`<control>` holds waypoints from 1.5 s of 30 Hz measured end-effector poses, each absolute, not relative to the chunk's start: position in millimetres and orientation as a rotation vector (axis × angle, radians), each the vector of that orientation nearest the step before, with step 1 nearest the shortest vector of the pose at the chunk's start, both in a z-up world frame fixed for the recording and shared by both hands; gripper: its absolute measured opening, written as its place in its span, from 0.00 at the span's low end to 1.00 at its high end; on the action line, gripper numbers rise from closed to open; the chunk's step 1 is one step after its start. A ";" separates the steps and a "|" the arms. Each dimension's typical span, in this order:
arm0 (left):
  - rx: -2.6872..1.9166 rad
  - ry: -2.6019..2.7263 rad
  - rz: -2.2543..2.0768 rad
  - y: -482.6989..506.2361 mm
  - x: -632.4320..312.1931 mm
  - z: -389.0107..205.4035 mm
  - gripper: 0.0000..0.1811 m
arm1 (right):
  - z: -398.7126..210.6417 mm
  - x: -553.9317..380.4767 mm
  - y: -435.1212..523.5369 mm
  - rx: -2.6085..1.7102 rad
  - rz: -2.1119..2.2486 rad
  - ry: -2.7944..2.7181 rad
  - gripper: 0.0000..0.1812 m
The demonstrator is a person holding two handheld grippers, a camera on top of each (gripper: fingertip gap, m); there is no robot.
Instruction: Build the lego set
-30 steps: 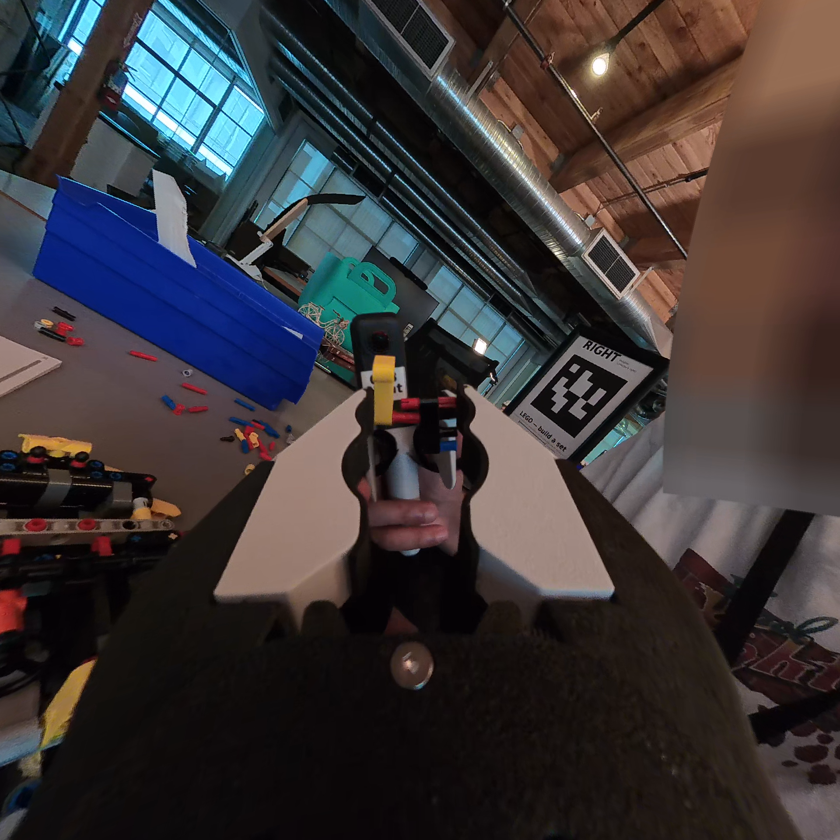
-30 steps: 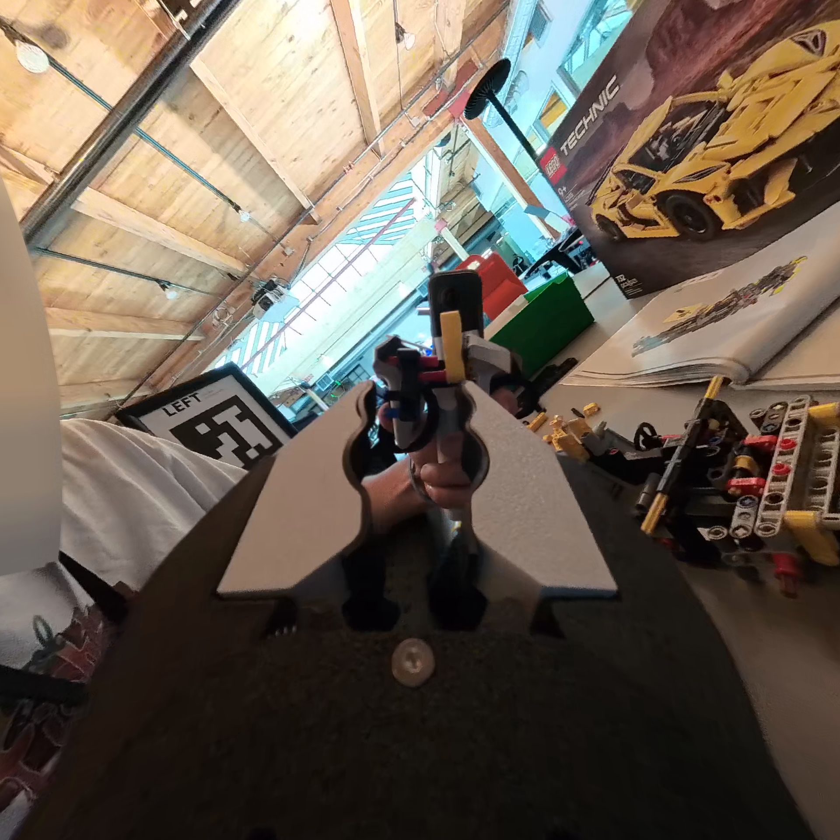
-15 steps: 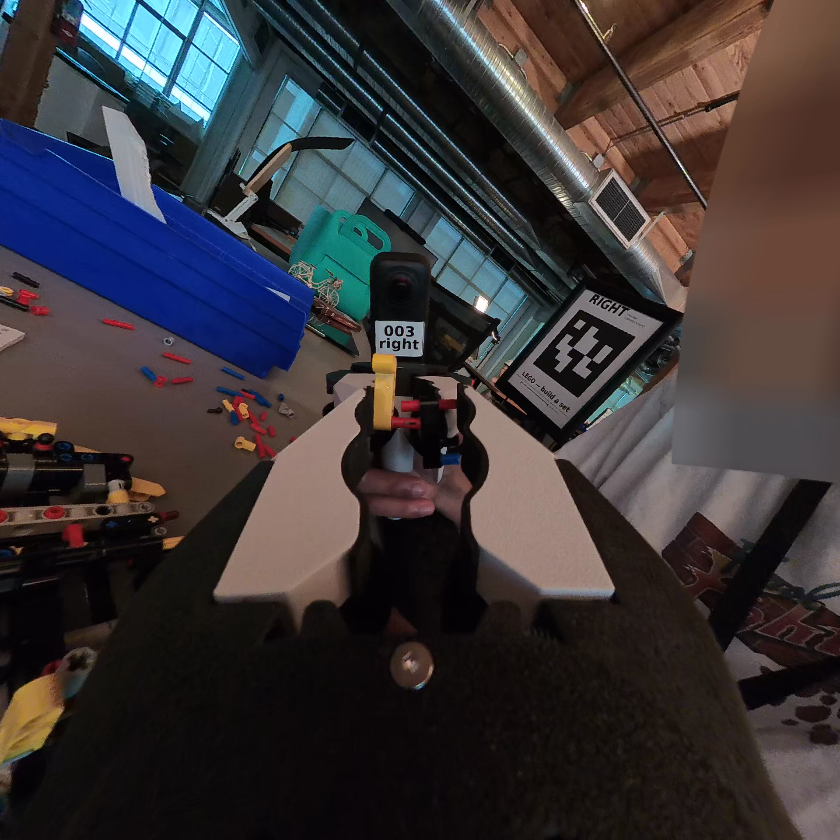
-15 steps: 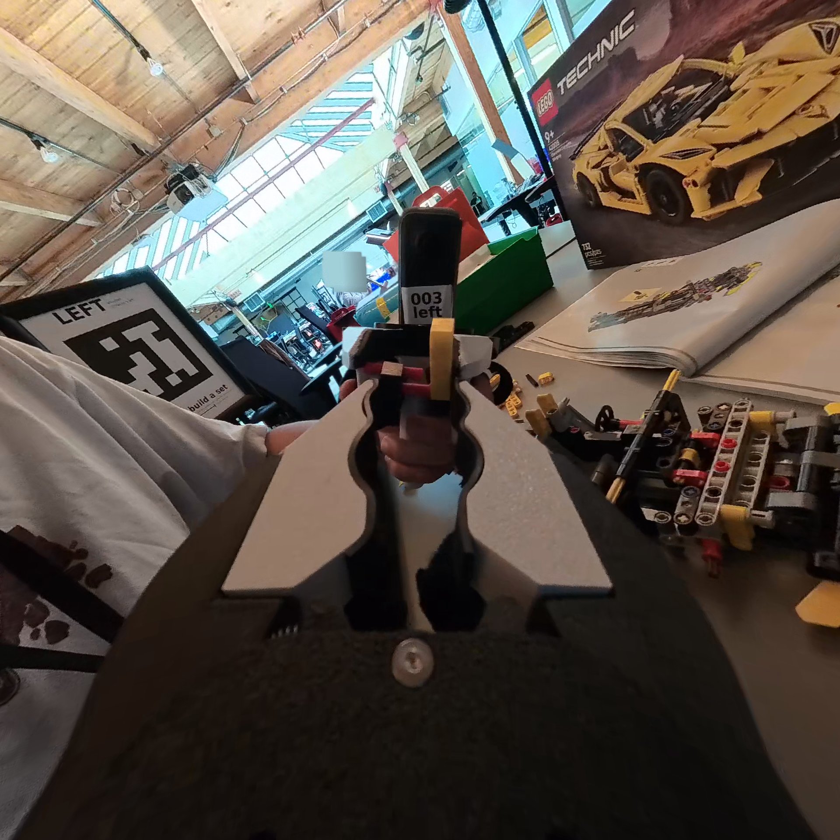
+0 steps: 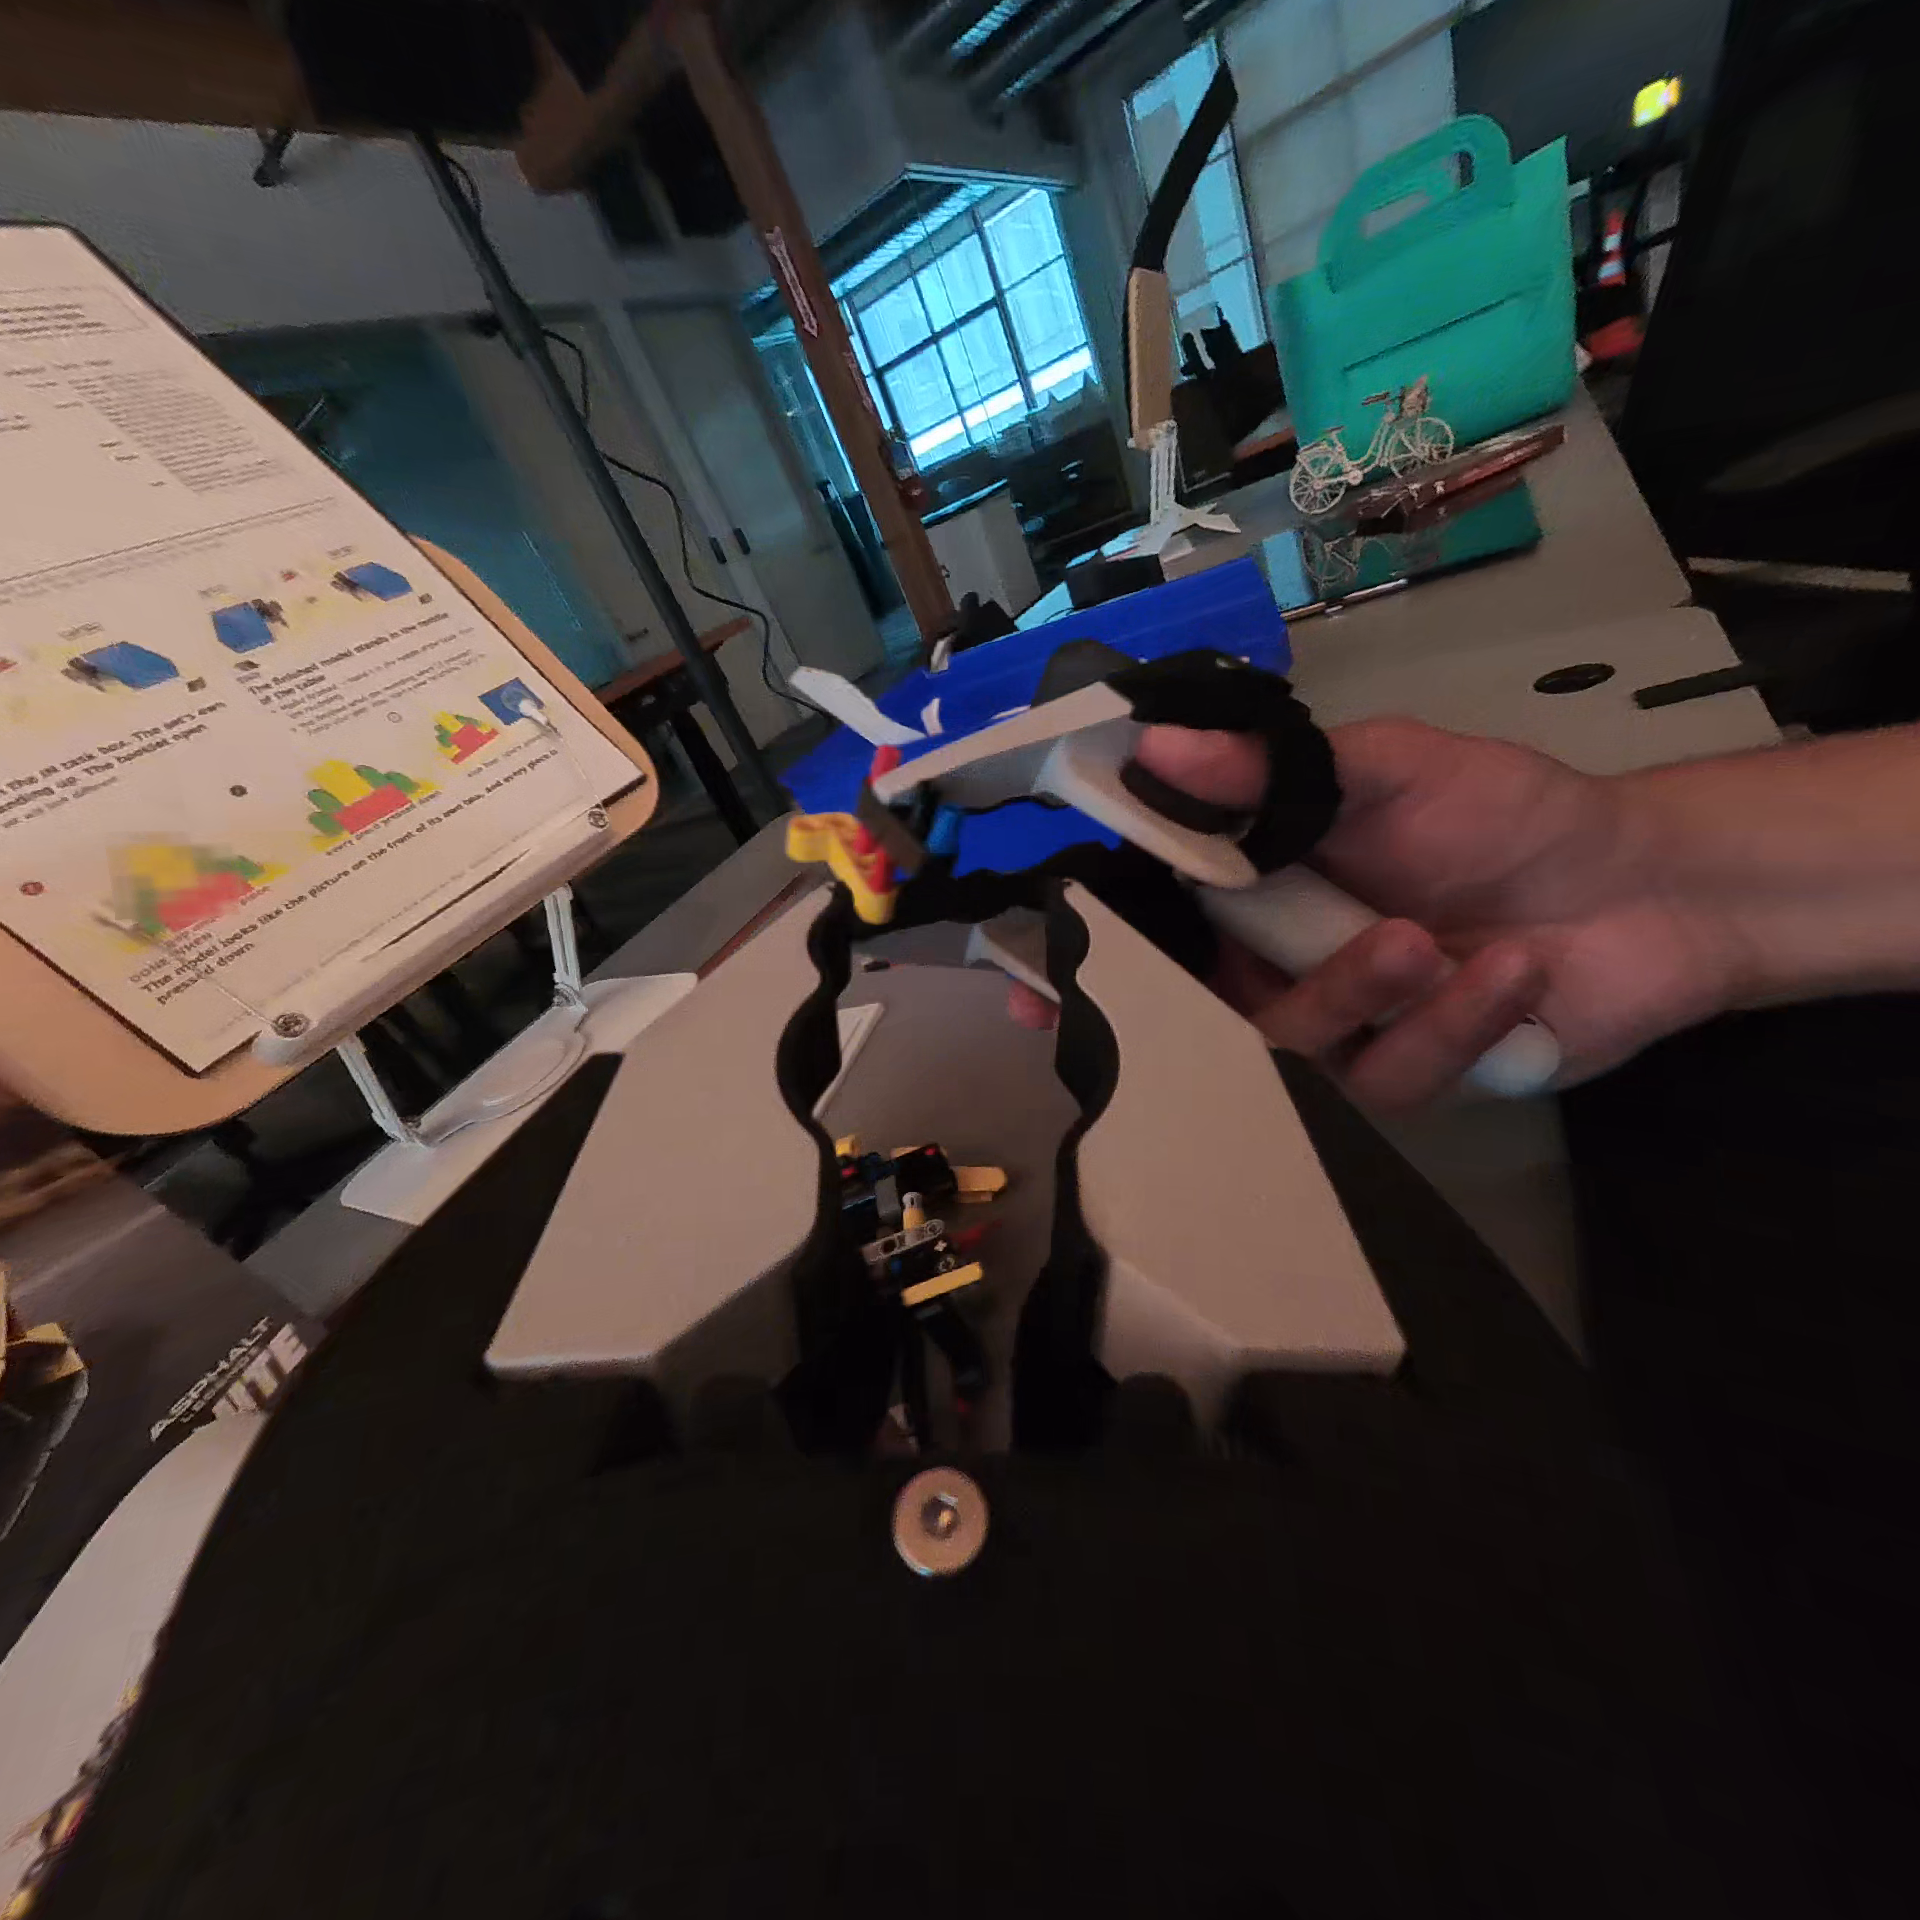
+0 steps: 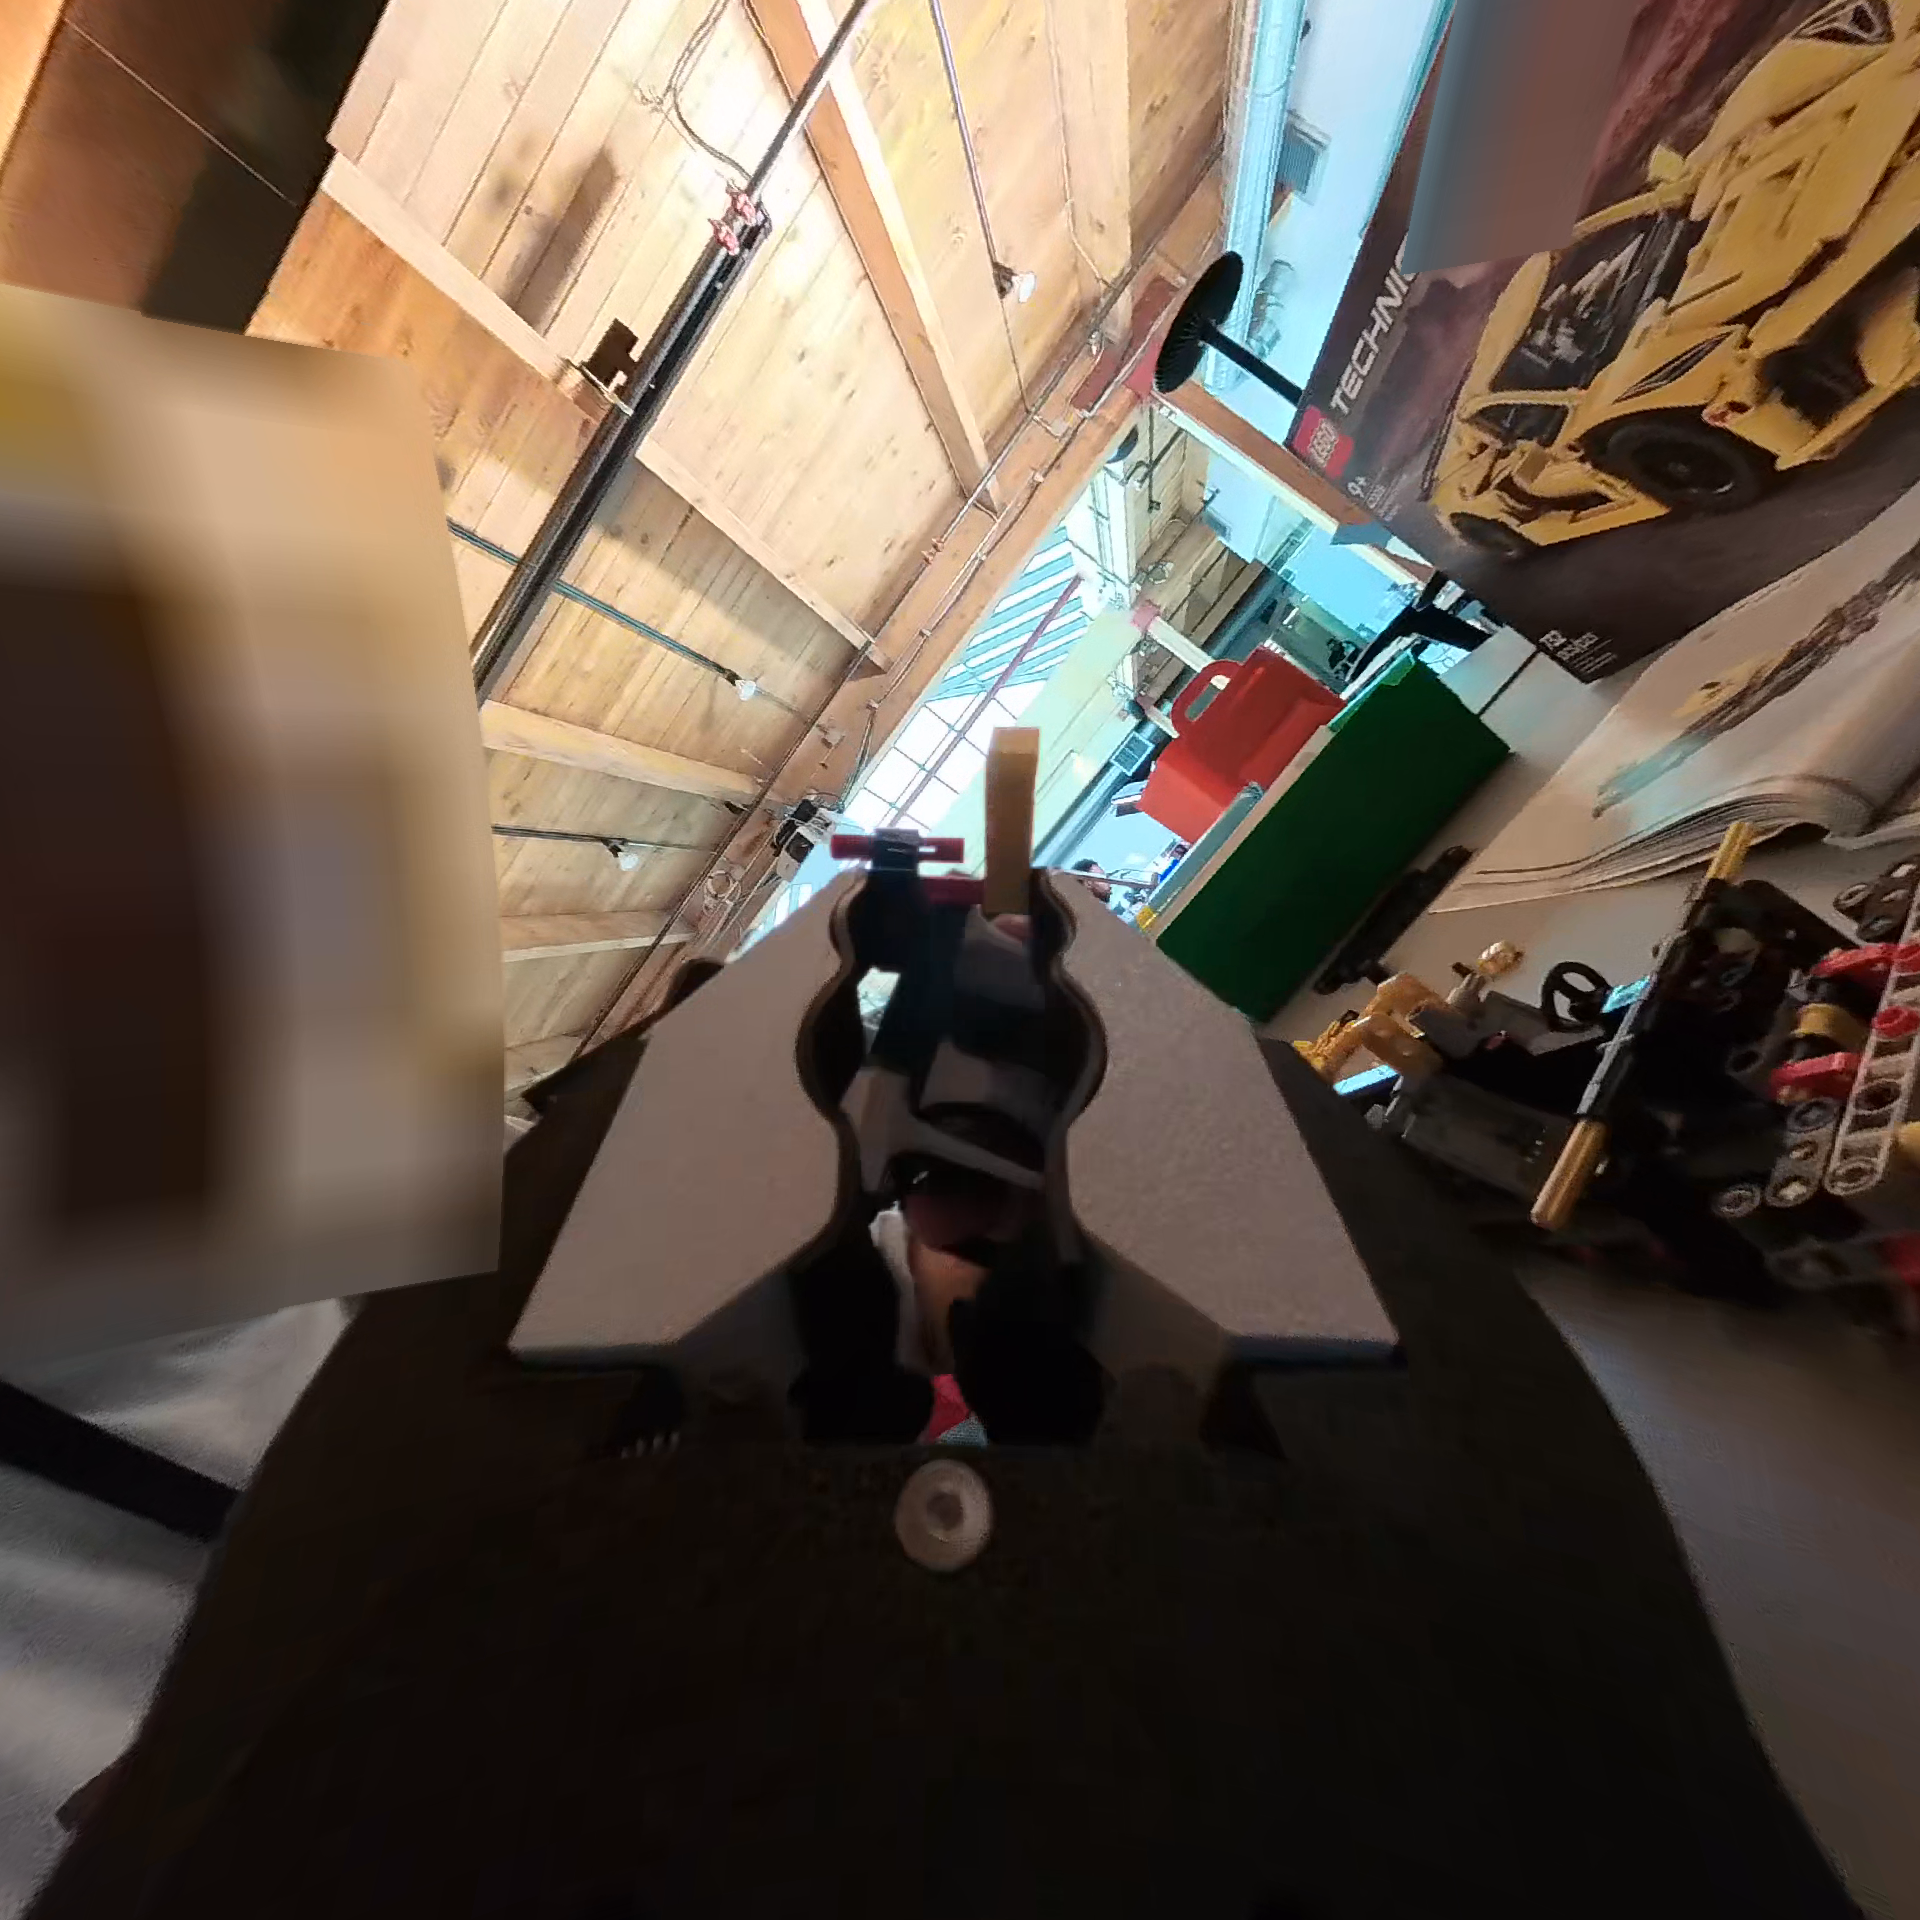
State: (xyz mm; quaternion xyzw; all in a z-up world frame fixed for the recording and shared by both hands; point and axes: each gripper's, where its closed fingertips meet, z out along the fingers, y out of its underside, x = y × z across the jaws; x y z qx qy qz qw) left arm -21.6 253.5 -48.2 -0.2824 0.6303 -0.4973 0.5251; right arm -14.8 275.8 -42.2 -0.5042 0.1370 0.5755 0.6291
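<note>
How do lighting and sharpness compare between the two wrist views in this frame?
Left wrist view: dim, bluish, instruction board motion-smeared, bright window. Right wrist view: warmly lit wooden ceiling, partly built model softly blurred, edges bent by the wide lens.

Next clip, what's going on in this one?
A person is building a Lego set with two handheld grippers. The right gripper, held in a hand, pinches a small sub-assembly with a yellow bent piece and red pins, raised at the tips of the left gripper. The left's jaws look parted. The half-built black and yellow car chassis waits on the grey table.
</note>
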 end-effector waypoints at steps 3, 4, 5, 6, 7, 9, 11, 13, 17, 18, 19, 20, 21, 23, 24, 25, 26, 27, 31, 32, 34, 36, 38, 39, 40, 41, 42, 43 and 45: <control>-0.689 1.472 -1.082 257.4 -17.1 -50.8 0.21 | -43.1 -22.8 279.6 -1.188 1.305 0.290 0.16; -0.672 1.441 -1.055 258.9 -18.1 -47.7 0.19 | -44.8 -26.4 281.2 -1.216 1.285 0.276 0.16; -0.650 1.403 -1.032 260.3 -20.4 -43.2 0.12 | -47.5 -30.4 283.0 -1.252 1.262 0.258 0.16; -0.627 1.390 -1.005 260.3 -22.0 -41.8 0.11 | -47.6 -32.4 283.6 -1.264 1.240 0.244 0.16; -0.608 1.382 -0.967 261.1 -22.7 -41.4 0.10 | -46.8 -32.8 283.9 -1.265 1.232 0.240 0.16; -0.595 1.377 -0.914 262.2 -22.1 -42.9 0.09 | -48.0 -32.5 284.6 -1.272 1.234 0.242 0.16; -0.607 1.387 -0.931 261.7 -21.3 -43.6 0.09 | -49.0 -31.9 284.2 -1.274 1.244 0.249 0.16; -0.608 1.394 -0.974 260.2 -22.2 -43.0 0.09 | -48.0 -33.5 282.6 -1.274 1.242 0.234 0.16; -0.596 1.390 -0.939 260.7 -21.0 -45.1 0.08 | -49.7 -33.0 282.6 -1.298 1.204 0.225 0.14; -0.589 1.387 -0.937 259.9 -21.4 -44.6 0.08 | -49.4 -33.3 281.9 -1.297 1.205 0.220 0.14; -0.578 1.382 -0.934 259.0 -22.1 -43.4 0.08 | -48.2 -34.2 280.9 -1.293 1.205 0.210 0.15; -0.568 1.376 -0.920 258.7 -22.4 -42.8 0.08 | -47.4 -34.6 280.6 -1.292 1.200 0.206 0.15; -0.558 1.369 -0.901 258.5 -22.6 -42.5 0.08 | -47.2 -34.8 280.3 -1.292 1.199 0.203 0.14; -0.537 1.353 -0.852 258.5 -22.8 -42.0 0.08 | -46.6 -35.7 279.8 -1.290 1.212 0.199 0.14; -0.530 1.346 -0.837 258.5 -22.6 -41.6 0.08 | -46.4 -35.6 279.6 -1.291 1.203 0.196 0.14; -0.527 1.337 -0.833 258.0 -22.9 -40.5 0.08 | -45.4 -35.9 278.9 -1.289 1.189 0.187 0.14; -0.537 1.324 -0.829 258.3 -23.0 -39.0 0.08 | -43.8 -36.2 278.8 -1.284 1.173 0.181 0.14; -0.552 1.312 -0.823 258.9 -22.8 -38.0 0.07 | -42.6 -35.7 279.1 -1.277 1.152 0.179 0.14; -0.575 1.286 -0.785 263.6 -22.0 -37.0 0.06 | -39.6 -32.6 283.0 -1.249 1.055 0.170 0.15; -0.570 1.287 -0.782 264.2 -22.2 -37.1 0.06 | -39.6 -32.7 283.4 -1.244 1.060 0.172 0.15; -0.549 1.293 -0.758 265.6 -22.8 -37.9 0.04 | -40.7 -32.5 283.6 -1.257 1.041 0.164 0.15; -0.506 1.296 -0.715 265.9 -24.0 -38.3 0.04 | -41.3 -32.8 283.2 -1.272 0.999 0.145 0.15; -0.458 1.286 -0.672 265.3 -26.6 -36.7 0.04 | -40.2 -35.3 281.4 -1.275 1.001 0.124 0.15; -0.437 1.283 -0.649 265.7 -27.3 -36.2 0.04 | -38.7 -36.4 279.0 -1.275 0.999 0.100 0.17; -0.415 1.282 -0.622 267.5 -27.6 -36.2 0.04 | -37.7 -36.9 276.6 -1.282 0.989 0.075 0.20; -0.388 1.279 -0.599 270.3 -27.9 -35.2 0.04 | -37.9 -36.9 274.2 -1.302 0.968 0.049 0.22; -0.360 1.281 -0.586 272.3 -28.7 -34.2 0.04 | -39.2 -38.1 270.9 -1.334 0.943 0.007 0.24; -0.320 1.284 -0.579 272.4 -30.2 -33.0 0.04 | -40.2 -39.7 267.2 -1.367 0.897 -0.051 0.24; -0.198 1.301 -0.522 268.3 -32.9 -35.0 0.05 | -45.7 -37.7 263.6 -1.444 0.713 -0.166 0.24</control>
